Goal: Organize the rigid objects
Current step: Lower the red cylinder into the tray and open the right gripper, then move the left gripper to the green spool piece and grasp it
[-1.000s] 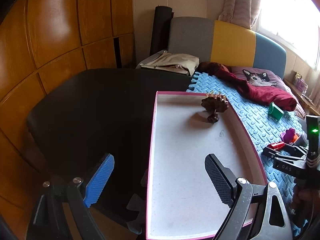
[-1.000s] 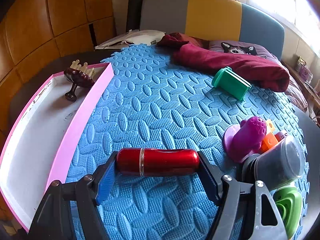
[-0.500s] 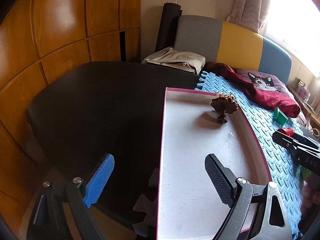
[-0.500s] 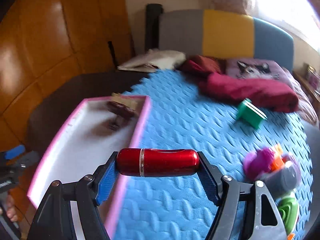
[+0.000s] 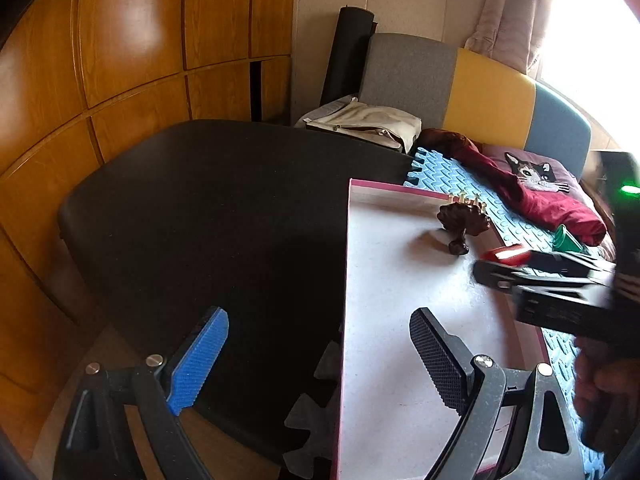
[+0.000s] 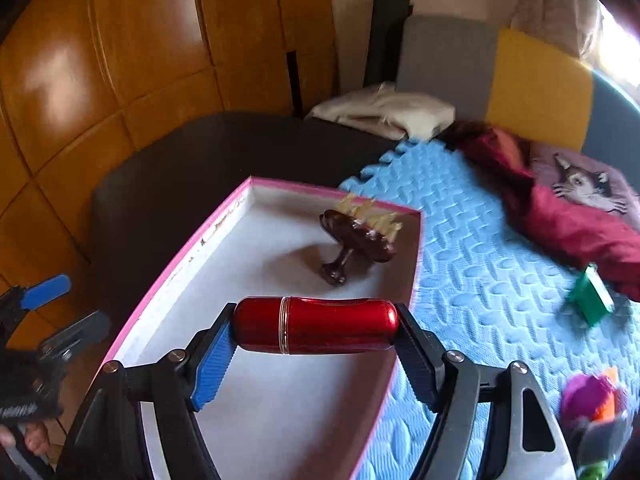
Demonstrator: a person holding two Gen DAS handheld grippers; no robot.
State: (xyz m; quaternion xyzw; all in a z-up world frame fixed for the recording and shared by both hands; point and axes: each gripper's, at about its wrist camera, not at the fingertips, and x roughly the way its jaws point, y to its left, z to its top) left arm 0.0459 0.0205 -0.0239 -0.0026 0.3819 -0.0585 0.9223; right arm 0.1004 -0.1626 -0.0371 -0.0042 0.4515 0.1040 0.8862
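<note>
Carried off the blue mat, the red tube now hangs over the pink tray, clamped end to end in the right gripper. Left gripper gapes empty at the tray's near edge. Farther in lies a brown brush.

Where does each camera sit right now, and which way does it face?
Left wrist: on the open left gripper, angled down at the pink tray's near left edge; right gripper enters from the right.
Right wrist: on the right gripper clamping the red cylinder over the tray; left gripper at left.
Shared: tray, brown comb, blue mat.
</note>
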